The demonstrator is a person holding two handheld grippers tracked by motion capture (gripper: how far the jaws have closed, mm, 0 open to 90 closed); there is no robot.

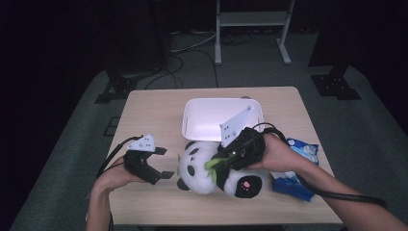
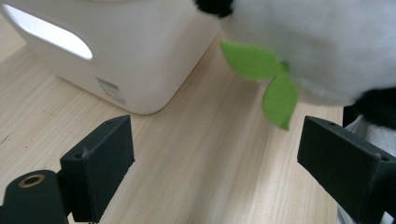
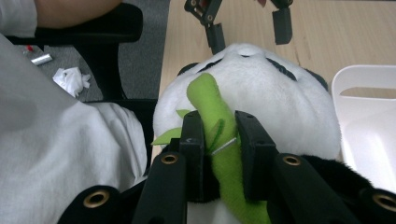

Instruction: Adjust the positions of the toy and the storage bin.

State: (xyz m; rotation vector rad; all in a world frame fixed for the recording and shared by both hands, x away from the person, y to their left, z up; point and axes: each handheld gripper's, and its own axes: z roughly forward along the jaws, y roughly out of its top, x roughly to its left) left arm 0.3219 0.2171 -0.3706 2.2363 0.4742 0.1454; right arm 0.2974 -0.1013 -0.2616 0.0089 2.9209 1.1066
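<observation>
Right gripper: the right gripper (image 1: 230,161), centre of the high view, has its jaws pinching the green bamboo stalk (image 3: 219,140) on the front of the panda plush (image 1: 204,168); in the right gripper view the two black jaws squeeze that stalk from either side.
Why there: the stalk is a narrow, firm handle, where the round body looks too fat and soft for these jaws to get around, I'd say.
Panda plush: lower centre of the high view, just below the near wall of the white bin (image 1: 192,127), face toward the left, pink-pawed foot toward the right; whether it sits on the table or hangs just off it, I can't tell.
Left gripper: the left gripper (image 1: 161,163), lower left of the high view, has its jaws spread wide with nothing between them; bare wooden table (image 2: 205,154) shows in the gap in the left gripper view.
Why it waits: it points at the panda's head, so it looks ready to steady or guide the toy.
Leaves: green felt leaves (image 2: 266,77) hang upper right in the left gripper view, just above the far jaw, untouched.
White bin: empty and open-topped, right behind the toy; likely its destination.
Blue packet: a blue packet (image 1: 300,166) lies at right, beside the person's right forearm, left alone.
</observation>
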